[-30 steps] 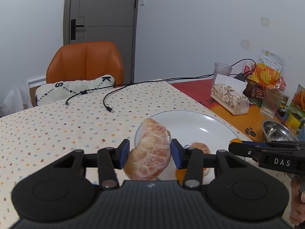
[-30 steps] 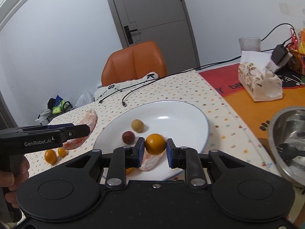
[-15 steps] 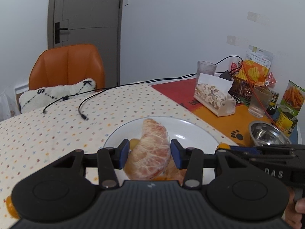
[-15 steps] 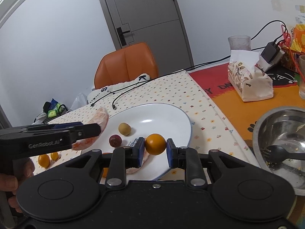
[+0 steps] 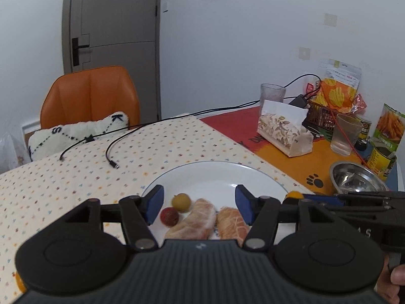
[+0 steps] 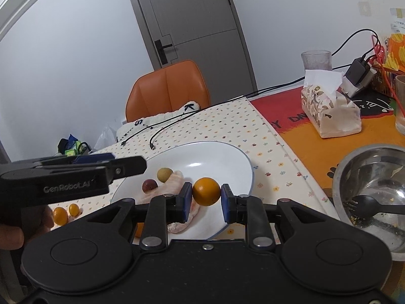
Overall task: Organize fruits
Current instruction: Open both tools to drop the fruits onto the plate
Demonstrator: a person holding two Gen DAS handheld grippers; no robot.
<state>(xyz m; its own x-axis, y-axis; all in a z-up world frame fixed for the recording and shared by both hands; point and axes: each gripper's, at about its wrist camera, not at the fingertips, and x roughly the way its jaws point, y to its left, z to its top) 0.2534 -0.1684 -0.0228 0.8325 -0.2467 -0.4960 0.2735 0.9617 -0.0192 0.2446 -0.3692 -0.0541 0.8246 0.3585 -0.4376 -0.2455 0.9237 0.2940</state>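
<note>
Two claws over the white plate (image 6: 235,157): our right claw (image 6: 206,194) grips the small orange fruit (image 6: 206,191) just above the near rim, so the drop is straight down. Our left claw (image 5: 199,202) hangs released above two pomelo segments (image 5: 195,221).

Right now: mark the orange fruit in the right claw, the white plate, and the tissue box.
orange fruit (image 6: 206,191), right wrist view, centre of fruit.
white plate (image 6: 222,162), right wrist view, bare inner surface.
tissue box (image 5: 281,131), left wrist view, patterned side.
</note>
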